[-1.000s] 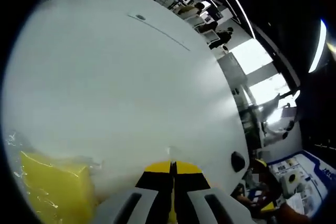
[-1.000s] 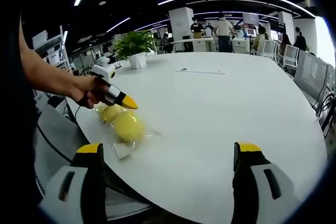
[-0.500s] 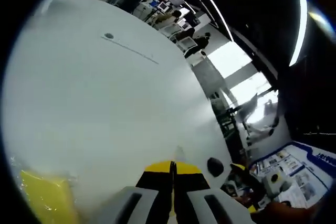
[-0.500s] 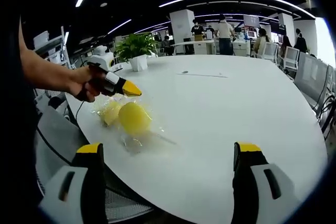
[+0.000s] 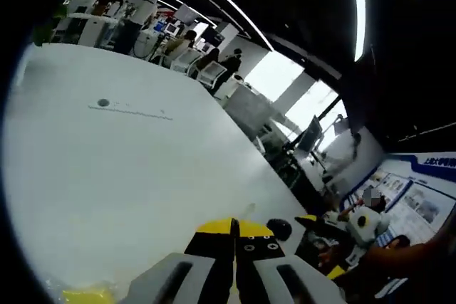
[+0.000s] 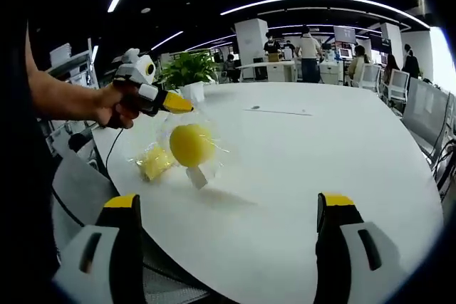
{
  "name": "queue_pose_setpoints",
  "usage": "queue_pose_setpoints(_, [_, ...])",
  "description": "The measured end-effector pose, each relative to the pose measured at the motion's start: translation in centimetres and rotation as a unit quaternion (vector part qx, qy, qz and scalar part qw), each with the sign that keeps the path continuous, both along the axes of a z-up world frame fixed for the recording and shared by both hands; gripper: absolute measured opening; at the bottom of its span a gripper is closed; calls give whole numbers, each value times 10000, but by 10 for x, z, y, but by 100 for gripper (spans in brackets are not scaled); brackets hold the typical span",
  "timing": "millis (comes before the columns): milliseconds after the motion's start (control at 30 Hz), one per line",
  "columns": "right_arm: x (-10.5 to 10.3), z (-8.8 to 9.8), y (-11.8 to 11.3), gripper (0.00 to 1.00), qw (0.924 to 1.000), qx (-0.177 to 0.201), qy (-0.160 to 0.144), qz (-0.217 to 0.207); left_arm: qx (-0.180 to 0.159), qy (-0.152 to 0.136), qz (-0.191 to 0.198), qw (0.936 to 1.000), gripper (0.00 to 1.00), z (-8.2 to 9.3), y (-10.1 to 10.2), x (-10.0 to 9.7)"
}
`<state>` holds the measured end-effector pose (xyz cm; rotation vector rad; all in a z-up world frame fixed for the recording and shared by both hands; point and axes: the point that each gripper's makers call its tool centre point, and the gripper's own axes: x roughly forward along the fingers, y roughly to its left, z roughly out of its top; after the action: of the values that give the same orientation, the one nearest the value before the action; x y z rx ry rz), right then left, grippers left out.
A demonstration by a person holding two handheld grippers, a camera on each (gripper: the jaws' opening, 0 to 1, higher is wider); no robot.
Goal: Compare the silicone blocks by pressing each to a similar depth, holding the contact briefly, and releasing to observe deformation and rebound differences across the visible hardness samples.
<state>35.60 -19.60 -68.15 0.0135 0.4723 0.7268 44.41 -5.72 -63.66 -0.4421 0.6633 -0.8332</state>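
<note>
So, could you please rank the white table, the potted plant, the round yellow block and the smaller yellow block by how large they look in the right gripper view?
Largest to smallest:
1. White table
2. Potted plant, though it stands farther back, so its true size is unsure
3. Round yellow block
4. Smaller yellow block

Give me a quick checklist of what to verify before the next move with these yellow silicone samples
1. Left claw shut on the clear bag: ok; its tips pinch the bag's top.
2. Round sample off the table: ok; it hangs in the lifted bag above its shadow.
3. Other sample on the table: cannot tell; wrapping hides the contact.
4. Right claw open and free: ok; jaws wide apart, nothing between them.
5. Samples laid out for pressing: not ok; both are wrapped in plastic.
</note>
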Motion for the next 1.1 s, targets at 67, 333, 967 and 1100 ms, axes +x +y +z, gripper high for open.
queue_pose_setpoints(67, [3, 8, 5, 96, 10000, 23, -78, 48, -26, -76, -55, 10000, 0, 9, 0, 0])
queue_pose_setpoints(333, [17, 45, 19, 96, 9987, 312, -353, 169, -124, -671, -457, 9966, 0, 61, -4, -3])
queue_pose_setpoints(967, [35, 140, 73, 96, 9827, 1261, -873, 1041, -892, -1431, -1145, 9790, 0, 177, -9, -32])
queue_pose_setpoints(1100, [34, 154, 86, 96, 9781, 1336, -1001, 1242, -1064, -1483, -1235, 9754, 0, 190, -12, -43])
